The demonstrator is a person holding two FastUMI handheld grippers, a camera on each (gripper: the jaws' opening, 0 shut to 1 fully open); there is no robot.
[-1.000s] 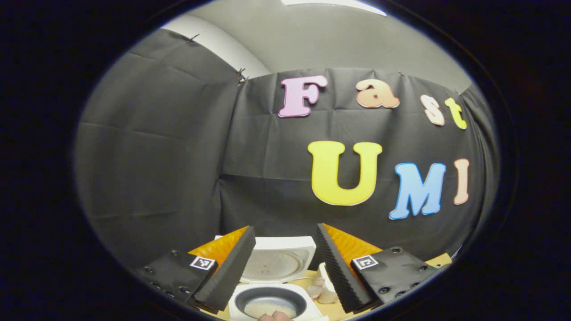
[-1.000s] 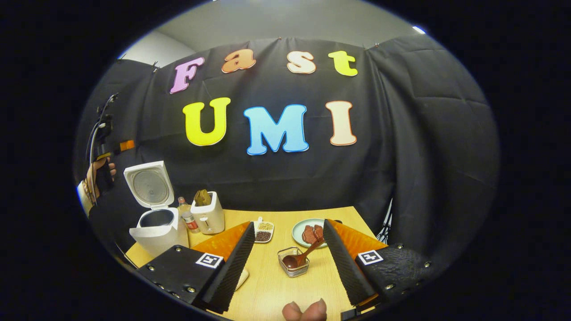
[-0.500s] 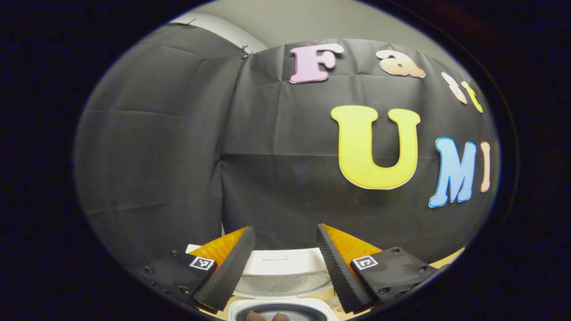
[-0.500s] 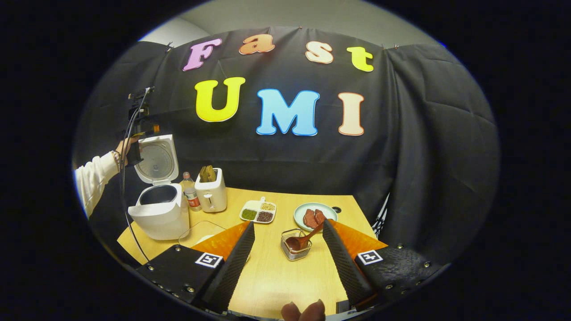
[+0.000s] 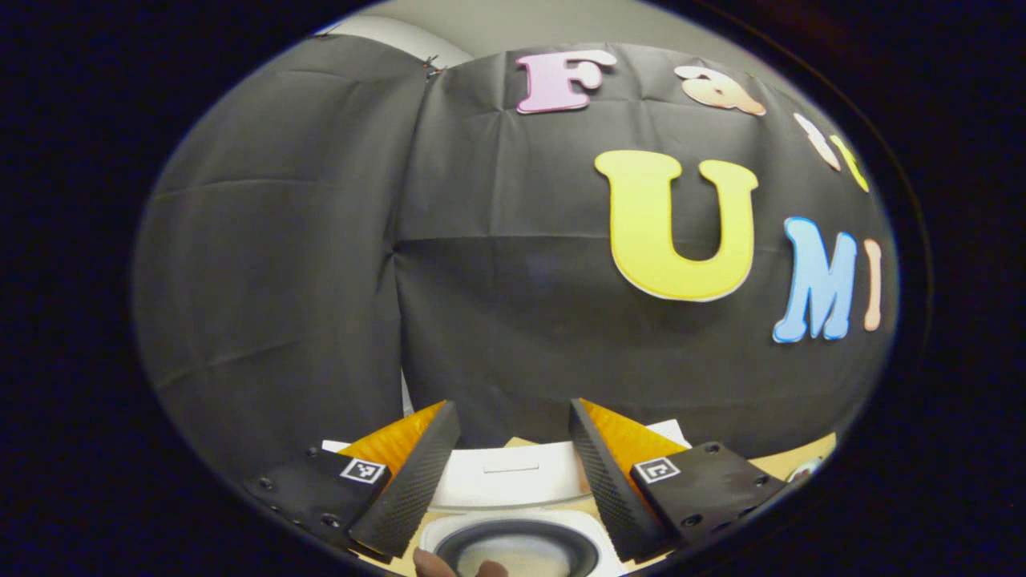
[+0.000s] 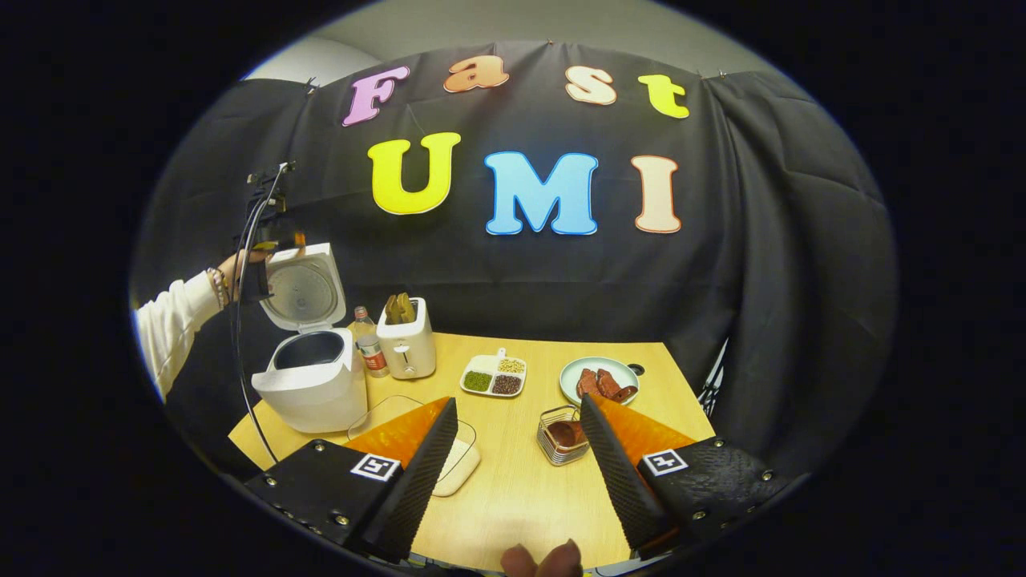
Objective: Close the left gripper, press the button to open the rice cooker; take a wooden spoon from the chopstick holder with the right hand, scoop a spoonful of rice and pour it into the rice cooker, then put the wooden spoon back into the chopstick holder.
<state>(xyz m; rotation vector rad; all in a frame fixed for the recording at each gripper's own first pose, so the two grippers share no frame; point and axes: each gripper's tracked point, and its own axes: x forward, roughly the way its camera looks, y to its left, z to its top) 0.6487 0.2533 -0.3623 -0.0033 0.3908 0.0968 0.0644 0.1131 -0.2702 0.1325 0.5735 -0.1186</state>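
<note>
The white rice cooker (image 6: 309, 389) stands at the table's left with its lid (image 6: 303, 284) raised. In the left gripper view its lid (image 5: 513, 477) and dark inner pot (image 5: 517, 551), with something pale inside, lie just below my open left gripper (image 5: 510, 409). In the right gripper view a hand holds the left gripper (image 6: 268, 244) by the lid's top edge. The wire chopstick holder (image 6: 553, 445) holds the wooden spoon (image 6: 566, 433), close to the right finger of my open, empty right gripper (image 6: 517, 403). A clear rice container (image 6: 461, 461) lies partly behind its left finger.
Behind the cooker stand a small bottle (image 6: 369, 350) and a white toaster (image 6: 407, 346). A divided dish of beans (image 6: 493, 378) and a plate of meat slices (image 6: 599, 381) sit at the back of the wooden table (image 6: 513, 489). A cable (image 6: 240, 344) hangs beside the cooker.
The left gripper has moved in over the cooker, near the raised lid. The right gripper's view has shifted, bringing the chopstick holder close to its right finger. Both stay open.
</note>
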